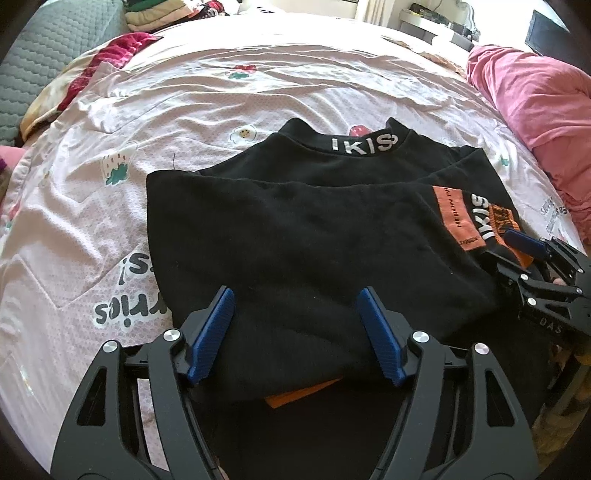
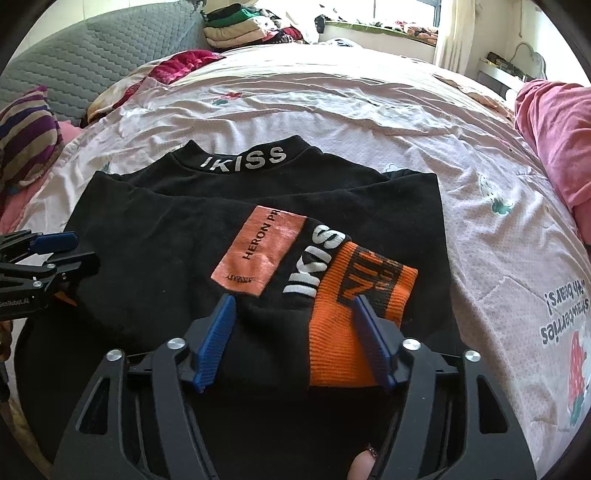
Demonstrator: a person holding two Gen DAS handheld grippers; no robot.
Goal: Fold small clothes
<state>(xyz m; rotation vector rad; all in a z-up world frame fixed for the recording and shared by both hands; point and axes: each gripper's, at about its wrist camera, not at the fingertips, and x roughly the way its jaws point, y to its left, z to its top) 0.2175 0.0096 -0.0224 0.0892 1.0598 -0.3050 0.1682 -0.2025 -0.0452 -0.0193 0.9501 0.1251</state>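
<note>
A black top (image 1: 295, 221) lies folded on the pink printed sheet (image 1: 184, 92), its collar (image 1: 364, 142) lettered IKISS at the far side. My left gripper (image 1: 295, 295) stands open over the near folded edge, black cloth lying between its blue pads without being pinched. In the right wrist view the same top (image 2: 166, 229) shows a salmon patch (image 2: 258, 254) and an orange cuff (image 2: 354, 314). My right gripper (image 2: 294, 300) is open astride that cuff. Each gripper appears in the other's view: the right gripper (image 1: 535, 254) at the right edge, the left gripper (image 2: 55, 243) at the left.
A pink blanket (image 1: 535, 96) is bunched along the bed's right side. At the left stand a grey quilted backrest (image 2: 92, 55) and a striped cushion (image 2: 26, 136). Folded clothes (image 2: 236, 29) are stacked at the far end. A fingertip (image 2: 364, 465) shows below the right gripper.
</note>
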